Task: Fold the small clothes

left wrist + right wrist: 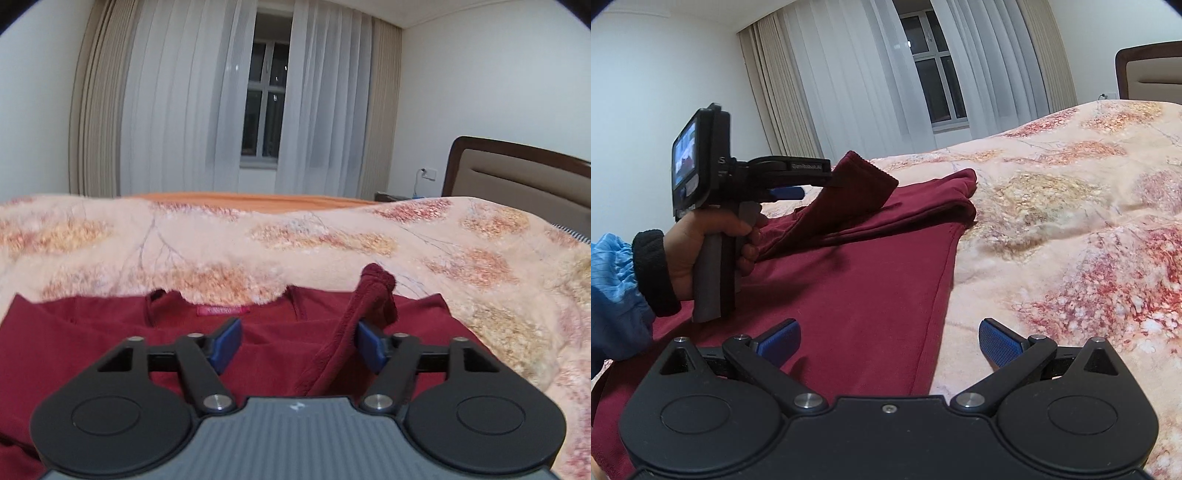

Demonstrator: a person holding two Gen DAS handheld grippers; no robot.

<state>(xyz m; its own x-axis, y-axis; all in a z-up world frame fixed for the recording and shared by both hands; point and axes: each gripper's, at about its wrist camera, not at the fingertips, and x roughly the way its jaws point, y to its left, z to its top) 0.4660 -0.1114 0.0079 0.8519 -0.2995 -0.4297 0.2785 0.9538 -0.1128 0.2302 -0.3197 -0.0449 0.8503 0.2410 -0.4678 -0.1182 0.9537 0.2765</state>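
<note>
A dark red shirt (92, 343) lies flat on the floral bed blanket (295, 243), collar and pink label (222, 311) away from me. My left gripper (299, 343) is open above it; a raised sleeve (354, 325) drapes against its right finger (371, 345), not pinched. In the right wrist view the shirt (849, 295) spreads left of centre, and the sleeve (857, 188) hangs over the left gripper (798, 184). My right gripper (888, 341) is open and empty, just above the shirt's right edge near its hem.
The blanket (1071, 221) stretches right and far. A headboard (524, 173) stands at the right, curtains and a window (264, 99) behind. An orange sheet (251, 199) shows at the bed's far side.
</note>
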